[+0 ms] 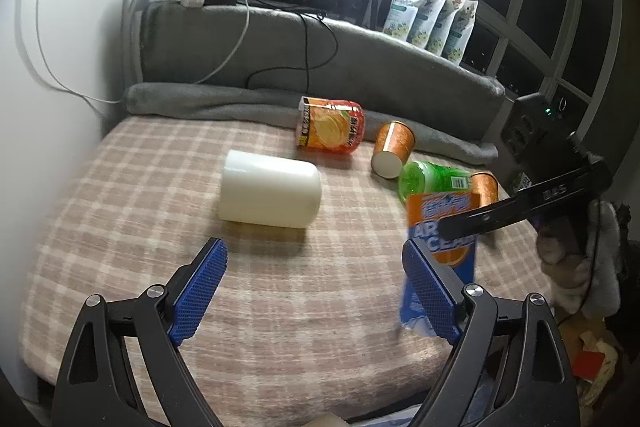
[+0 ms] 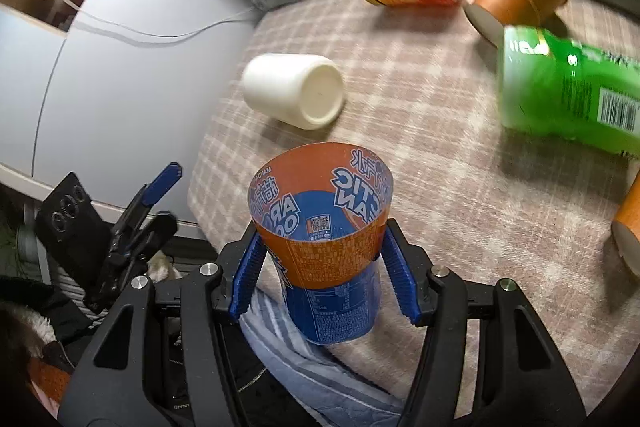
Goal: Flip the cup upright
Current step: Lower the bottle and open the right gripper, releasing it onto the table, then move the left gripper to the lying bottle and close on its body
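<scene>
Left view, left tool [image 1: 316, 269]: ribbed blue pads spread wide, nothing between them, poised over the plaid blanket [image 1: 120, 211].
Left view, white cup [image 1: 270, 189]: smooth, matte cylinder lying on its side just beyond the tool.
Left view, orange-and-blue cup [image 1: 442, 227]: glossy printed plastic, right of the white cup, crossed by the right tool's black arm.
Right view, right tool [image 2: 320, 267]: pads clamped on the orange-and-blue cup [image 2: 320, 227], a thin tapered shell, open mouth facing away.
Right view, white cup [image 2: 296, 89]: on its side beyond the held cup, flat base showing.
Right view, green bottle [image 2: 568, 91]: shiny, lying right of the white cup.
</scene>
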The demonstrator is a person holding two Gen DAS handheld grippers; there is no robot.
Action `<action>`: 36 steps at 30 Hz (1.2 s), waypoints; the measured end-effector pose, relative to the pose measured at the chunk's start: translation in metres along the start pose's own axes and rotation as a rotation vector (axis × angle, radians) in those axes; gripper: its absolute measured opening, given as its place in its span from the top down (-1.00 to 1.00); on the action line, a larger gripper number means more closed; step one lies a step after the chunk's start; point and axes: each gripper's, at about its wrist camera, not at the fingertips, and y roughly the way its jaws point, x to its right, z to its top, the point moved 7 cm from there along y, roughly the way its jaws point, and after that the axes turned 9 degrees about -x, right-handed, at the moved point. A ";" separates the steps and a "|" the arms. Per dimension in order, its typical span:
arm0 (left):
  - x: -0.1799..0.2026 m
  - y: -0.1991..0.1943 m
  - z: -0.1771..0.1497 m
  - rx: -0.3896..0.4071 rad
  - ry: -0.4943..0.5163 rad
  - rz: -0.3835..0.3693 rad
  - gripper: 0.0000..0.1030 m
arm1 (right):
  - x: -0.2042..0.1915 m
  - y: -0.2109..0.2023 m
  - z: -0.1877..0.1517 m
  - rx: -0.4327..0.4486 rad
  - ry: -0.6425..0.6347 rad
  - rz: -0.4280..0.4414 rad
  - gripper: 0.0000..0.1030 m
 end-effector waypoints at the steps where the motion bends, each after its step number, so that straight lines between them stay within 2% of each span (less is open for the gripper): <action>1: 0.000 0.001 0.000 -0.005 -0.001 -0.002 -0.73 | 0.002 0.002 0.001 0.000 0.008 0.011 -0.16; 4: 0.002 0.006 0.000 -0.025 -0.005 -0.013 -0.73 | 0.006 0.005 0.004 -0.001 0.012 0.024 -0.17; 18: 0.009 0.028 0.004 -0.106 -0.024 -0.087 -0.73 | 0.020 0.011 0.020 0.029 0.027 -0.014 -0.28; 19: 0.009 0.029 0.005 -0.111 -0.026 -0.091 -0.73 | 0.019 0.011 0.021 0.032 0.021 -0.021 -0.32; 21: 0.010 0.033 0.005 -0.124 -0.032 -0.104 -0.73 | 0.018 0.009 0.021 0.043 0.012 -0.028 -0.56; 26: 0.014 0.040 0.006 -0.146 -0.044 -0.127 -0.73 | 0.013 0.002 0.023 0.080 -0.015 -0.045 -0.59; 32: 0.022 0.057 0.010 -0.220 -0.108 -0.219 -0.73 | -0.002 -0.028 0.010 0.199 -0.065 -0.155 -0.59; 36: 0.026 0.080 0.014 -0.313 -0.231 -0.332 -0.69 | -0.010 -0.042 -0.011 0.256 -0.080 -0.196 -0.59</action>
